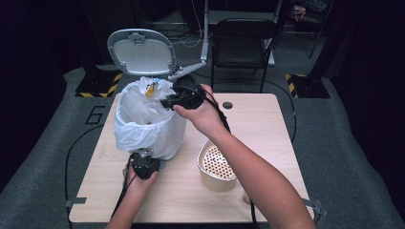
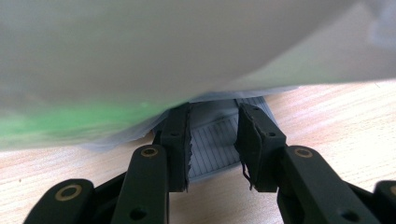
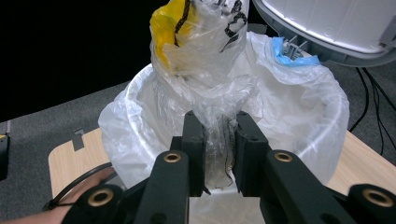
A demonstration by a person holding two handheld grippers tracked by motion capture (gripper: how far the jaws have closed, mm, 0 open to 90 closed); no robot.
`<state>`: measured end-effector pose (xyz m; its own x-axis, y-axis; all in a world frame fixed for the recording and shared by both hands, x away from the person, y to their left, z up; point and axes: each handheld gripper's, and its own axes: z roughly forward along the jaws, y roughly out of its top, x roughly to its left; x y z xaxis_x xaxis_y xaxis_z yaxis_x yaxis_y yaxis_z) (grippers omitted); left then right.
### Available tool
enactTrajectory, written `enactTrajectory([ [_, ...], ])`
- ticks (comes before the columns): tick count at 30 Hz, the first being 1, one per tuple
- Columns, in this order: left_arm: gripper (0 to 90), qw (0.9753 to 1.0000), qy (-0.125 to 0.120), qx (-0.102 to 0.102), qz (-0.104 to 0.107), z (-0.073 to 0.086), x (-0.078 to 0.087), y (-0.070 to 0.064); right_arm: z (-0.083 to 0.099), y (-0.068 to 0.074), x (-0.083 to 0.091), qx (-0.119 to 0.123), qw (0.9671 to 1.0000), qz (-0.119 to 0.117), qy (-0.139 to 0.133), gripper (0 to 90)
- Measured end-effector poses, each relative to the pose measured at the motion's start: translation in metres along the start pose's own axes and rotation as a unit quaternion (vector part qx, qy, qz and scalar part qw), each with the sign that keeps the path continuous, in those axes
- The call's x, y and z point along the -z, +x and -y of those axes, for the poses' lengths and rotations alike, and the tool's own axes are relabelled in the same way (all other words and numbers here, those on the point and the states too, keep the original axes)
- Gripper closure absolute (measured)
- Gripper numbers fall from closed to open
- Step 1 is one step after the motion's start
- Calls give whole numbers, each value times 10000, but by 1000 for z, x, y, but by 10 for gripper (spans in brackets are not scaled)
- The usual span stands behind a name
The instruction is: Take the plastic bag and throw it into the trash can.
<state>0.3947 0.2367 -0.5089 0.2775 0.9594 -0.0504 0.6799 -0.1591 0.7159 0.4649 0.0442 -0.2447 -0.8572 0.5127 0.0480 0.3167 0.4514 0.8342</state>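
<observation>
A white pedal bin (image 1: 160, 138) lined with a white bag (image 3: 303, 102) stands on the left of the table, its grey lid (image 1: 142, 51) tipped up. My right gripper (image 3: 216, 126) is shut on the twisted neck of a clear plastic bag (image 3: 201, 42) with yellow contents, held over the bin's mouth. In the high view that gripper (image 1: 168, 102) is at the bin's far right rim. My left gripper (image 1: 144, 161) is at the foot of the bin, its jaws apart on either side of the grey ribbed pedal (image 2: 212, 149).
A beige pot with a perforated insert (image 1: 217, 164) stands on the wooden table (image 1: 258, 119) to the right of the bin, under my right forearm. A black folding chair (image 1: 241, 38) is beyond the table's far edge. Cables trail over the grey floor.
</observation>
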Motion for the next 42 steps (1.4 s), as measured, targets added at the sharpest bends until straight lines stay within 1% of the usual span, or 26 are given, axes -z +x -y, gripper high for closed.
enactTrajectory([
  [1,649,10000,-62,14,-11,0,-1,0,-1,0,-3,21,10000,10,2,771],
  [5,650,10000,-15,-1,-19,0,0,0,-6,2,-10,-25,10000,78,31,771],
  [6,649,10000,-56,10,-15,0,-1,0,-7,2,-12,-21,10000,85,8,771],
  [8,649,10000,36,-12,-2,0,0,0,-8,2,-16,-37,9999,100,12,771],
  [12,649,10000,-3,-3,-22,0,0,0,-9,4,-24,-35,9998,211,3,746],
  [13,649,10000,40,-59,-8,0,0,1,-8,4,-27,-32,9995,303,-6,670],
  [14,649,10000,35,-65,-4,0,0,1,-8,4,-30,-57,9992,397,-8,523],
  [15,649,10000,44,-67,-6,0,0,1,-8,4,-35,-120,9992,390,16,410],
  [17,649,10000,55,-79,-2,0,1,1,-4,5,-42,-153,9991,380,66,386],
  [19,649,10000,44,-72,-2,0,1,1,-3,5,-42,-138,9991,401,55,386],
  [21,649,10000,47,-71,-5,0,1,1,-1,6,-39,-134,9992,375,31,393],
  [22,649,10000,5,-22,-21,0,0,0,-1,7,-37,-156,9992,374,20,405],
  [23,650,10000,55,-22,8,0,1,0,0,7,-35,-120,9992,386,44,411],
  [25,650,10000,49,-18,4,0,1,0,1,6,-30,-73,9990,429,56,415],
  [27,649,10000,-13,-3,-23,0,0,0,4,4,-24,-21,9990,452,68,423],
  [28,649,10000,25,-53,-4,0,0,1,5,4,-20,1,9989,475,46,433],
  [30,649,10000,4,-54,-5,0,0,1,9,2,-13,32,9986,533,11,457],
  [33,649,10000,8,-51,-9,0,0,1,17,-3,-1,3,9986,532,9,508],
  [34,649,10000,24,-59,-4,0,0,1,20,-5,3,33,9984,560,23,511],
  [35,649,10000,-11,3,-10,0,0,0,24,-7,7,-35,9981,605,65,517],
  [36,650,10000,-8,1,-16,0,0,0,27,-9,10,-22,9980,621,74,520],
  [37,649,10000,18,-51,-20,0,0,0,30,-11,14,-75,9978,649,101,523],
  [38,650,10000,23,-59,-18,0,0,1,35,-14,19,-44,9975,690,143,525],
  [39,649,10000,-41,13,-34,0,-1,0,38,-16,21,-25,9974,712,142,526],
  [41,649,10000,-13,-29,-28,0,0,0,45,-21,28,-95,9971,740,152,530],
  [42,649,10000,-50,-11,-84,0,-1,0,49,-24,32,-33,9969,778,151,533],
])
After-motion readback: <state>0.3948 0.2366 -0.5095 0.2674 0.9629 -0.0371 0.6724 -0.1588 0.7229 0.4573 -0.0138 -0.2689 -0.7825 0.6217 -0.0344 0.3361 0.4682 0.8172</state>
